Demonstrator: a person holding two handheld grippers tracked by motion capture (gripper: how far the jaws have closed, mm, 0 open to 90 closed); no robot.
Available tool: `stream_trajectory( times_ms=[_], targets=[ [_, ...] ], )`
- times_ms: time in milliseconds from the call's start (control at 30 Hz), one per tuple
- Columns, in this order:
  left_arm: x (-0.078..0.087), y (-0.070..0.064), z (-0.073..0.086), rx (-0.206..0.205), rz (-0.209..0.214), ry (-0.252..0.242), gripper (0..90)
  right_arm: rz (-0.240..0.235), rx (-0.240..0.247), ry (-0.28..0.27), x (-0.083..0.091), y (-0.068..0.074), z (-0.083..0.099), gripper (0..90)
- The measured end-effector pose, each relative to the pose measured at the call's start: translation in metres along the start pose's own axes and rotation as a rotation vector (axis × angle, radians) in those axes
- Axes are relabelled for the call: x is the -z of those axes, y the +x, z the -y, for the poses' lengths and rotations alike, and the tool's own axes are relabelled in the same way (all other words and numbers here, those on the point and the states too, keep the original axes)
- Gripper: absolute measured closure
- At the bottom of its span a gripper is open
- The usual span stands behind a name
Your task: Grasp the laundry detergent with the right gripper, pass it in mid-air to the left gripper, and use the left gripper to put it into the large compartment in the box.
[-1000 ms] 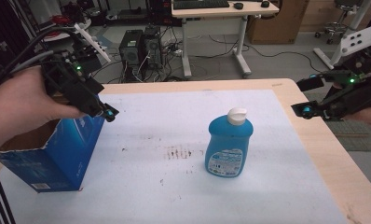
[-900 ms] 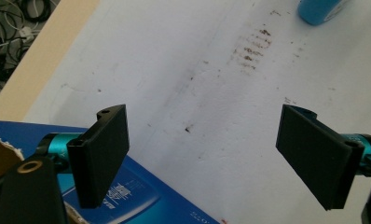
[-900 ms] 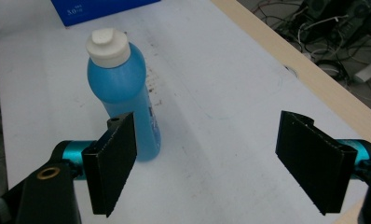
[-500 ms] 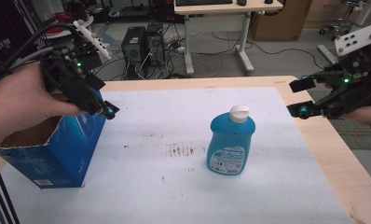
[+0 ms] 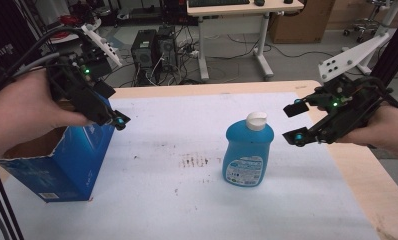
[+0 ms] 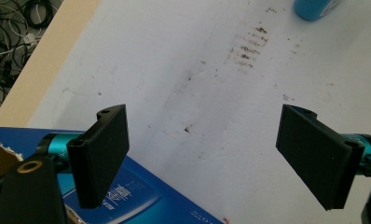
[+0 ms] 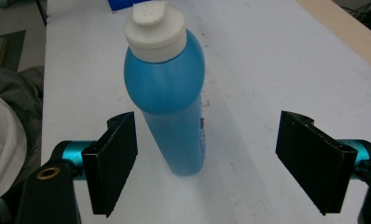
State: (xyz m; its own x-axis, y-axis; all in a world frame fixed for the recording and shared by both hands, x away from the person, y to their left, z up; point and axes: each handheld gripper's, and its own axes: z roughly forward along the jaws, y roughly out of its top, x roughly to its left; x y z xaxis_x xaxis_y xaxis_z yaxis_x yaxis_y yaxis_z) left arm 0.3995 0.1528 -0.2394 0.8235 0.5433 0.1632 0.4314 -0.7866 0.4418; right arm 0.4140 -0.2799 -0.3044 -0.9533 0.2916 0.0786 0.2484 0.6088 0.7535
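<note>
A: Right, where is the blue bottle (image 5: 248, 150) placed?

B: It is stood upright near the middle of the tabletop (image 5: 187, 200), slightly toward 3 o'clock, on the white sheet, white cap (image 5: 256, 120) up. Nothing is touching it.

A: And the right hand-held gripper (image 5: 298, 121)?

B: It is held at 3 o'clock of the bottle, just beside the cap and shoulder, jaws spread wide, nothing pinched. In the right gripper view the bottle (image 7: 172, 93) is seen between the jaws but nearer the left one, with a gap on both sides. The wide spread is judged to be kept so the body can be taken between the jaws from the side.

A: Left hand-held gripper (image 5: 114, 117)?

B: It is also spread and nothing is gripped. It is held over the top edge of the blue carton (image 5: 62, 160) at 9 o'clock of the tabletop. In the left gripper view one jaw is seen over the carton's rim (image 6: 137, 196), the other over the bare sheet. Contact with the rim cannot be told.

A: Why is the carton kept there?

B: Its top is open and upward, so it is judged to be the receiver for the bottle; the left hand-held gripper is probably placed to steady the wall.

A: Anything else to be logged?

B: Brown smudges (image 5: 193, 161) are noted on the sheet between carton and bottle. The bottle is not yet grasped; a centred close on the body is called for next, since an off-centre pinch could tip it.
</note>
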Motion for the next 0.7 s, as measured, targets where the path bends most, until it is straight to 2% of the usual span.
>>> stream_trajectory(
  times_ms=[133,367,400,467,700],
  targets=[
    [-0.001,-0.001,-0.002,-0.004,0.001,-0.002,17.3,-0.026,0.012,0.012,-0.012,0.004,0.000,20.0],
    [-0.001,-0.001,-0.003,-0.010,-0.001,-0.001,17.3,-0.040,0.020,0.023,-0.024,0.006,0.000,20.0],
    [-0.001,-0.002,-0.003,-0.009,-0.003,-0.002,17.3,-0.049,0.028,0.037,-0.032,0.008,0.000,20.0],
    [0.000,-0.002,-0.003,-0.010,-0.004,-0.001,17.3,-0.052,0.033,0.046,-0.037,0.009,0.000,20.0],
    [0.000,-0.003,-0.003,-0.017,-0.006,-0.009,17.3,-0.065,0.047,0.049,-0.050,0.011,0.001,20.0]
  ],
)
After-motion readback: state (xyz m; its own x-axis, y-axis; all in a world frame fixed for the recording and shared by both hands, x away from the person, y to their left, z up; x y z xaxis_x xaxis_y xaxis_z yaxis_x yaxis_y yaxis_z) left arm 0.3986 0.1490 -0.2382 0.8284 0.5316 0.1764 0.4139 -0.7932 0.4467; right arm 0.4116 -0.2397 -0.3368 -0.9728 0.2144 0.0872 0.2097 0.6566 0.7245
